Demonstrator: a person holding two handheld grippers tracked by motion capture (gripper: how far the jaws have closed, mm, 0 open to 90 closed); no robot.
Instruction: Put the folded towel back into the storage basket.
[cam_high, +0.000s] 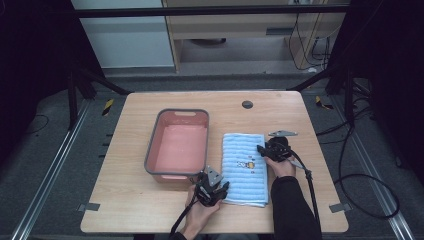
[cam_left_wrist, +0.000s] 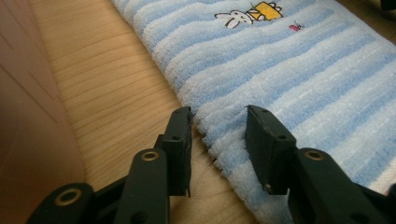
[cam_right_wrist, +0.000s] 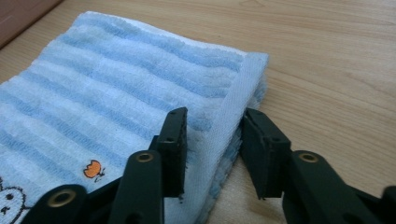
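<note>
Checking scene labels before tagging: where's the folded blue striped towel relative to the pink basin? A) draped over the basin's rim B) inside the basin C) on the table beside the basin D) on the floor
C: the towel lies flat on the table, next to the pink basin, not inside it.

towel (cam_high: 243, 167) right of basin (cam_high: 177, 144), on table (cam_high: 130, 200)
</note>
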